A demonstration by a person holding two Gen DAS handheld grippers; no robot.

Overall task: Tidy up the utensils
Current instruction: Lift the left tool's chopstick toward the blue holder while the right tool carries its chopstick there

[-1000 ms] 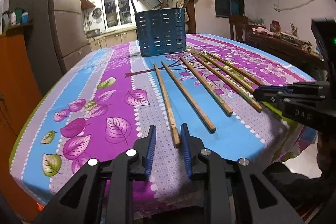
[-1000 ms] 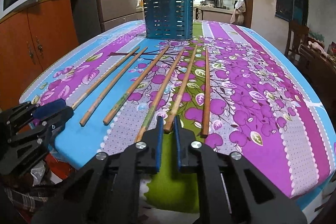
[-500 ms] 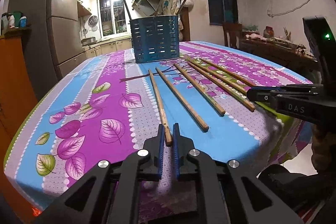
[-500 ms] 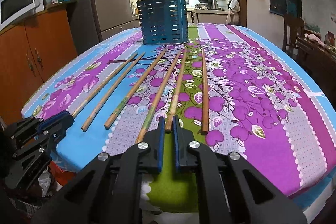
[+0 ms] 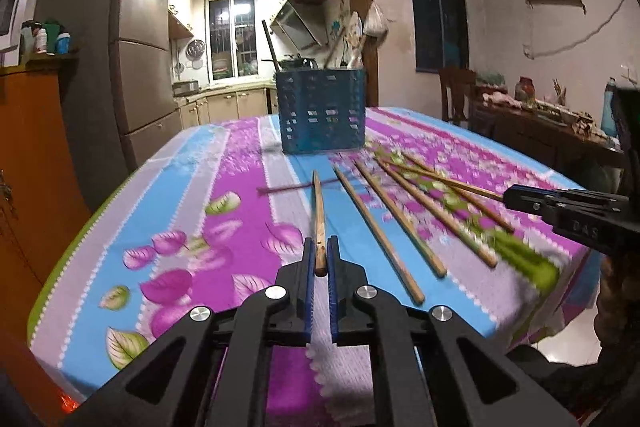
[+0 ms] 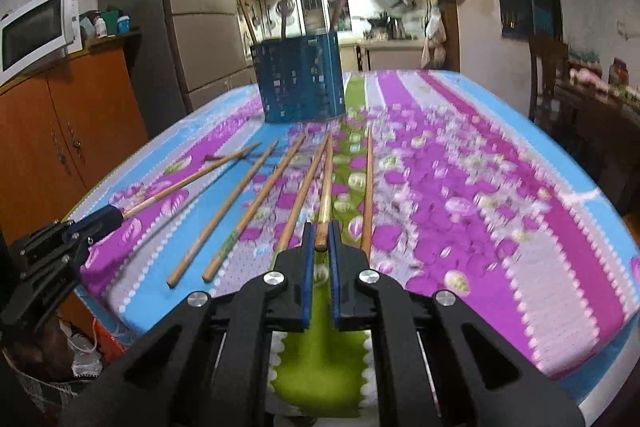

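Observation:
Several wooden chopsticks lie side by side on the flowered tablecloth point(image 5: 200, 227), pointing at a blue perforated utensil holder point(image 5: 322, 111) at the far end, which also shows in the right wrist view point(image 6: 300, 79). My left gripper point(image 5: 320, 255) is shut on the near end of the leftmost chopstick point(image 5: 318, 211) and lifts it off the cloth. My right gripper point(image 6: 320, 239) is shut on the near end of another chopstick point(image 6: 327, 183), also raised. Each gripper shows in the other's view: the right one in the left wrist view point(image 5: 560, 211), the left one in the right wrist view point(image 6: 68, 239).
The holder has some utensils standing in it. An orange cabinet point(image 6: 60, 131) with a microwave point(image 6: 36, 27) stands left of the table. A chair point(image 5: 456, 91) and a cluttered side table point(image 5: 540, 115) stand to the right. The table's near edge is just under both grippers.
Both grippers have closed on chopstick ends and lifted them off the cloth. A second ago the left jaws were still apart around its chopstick.

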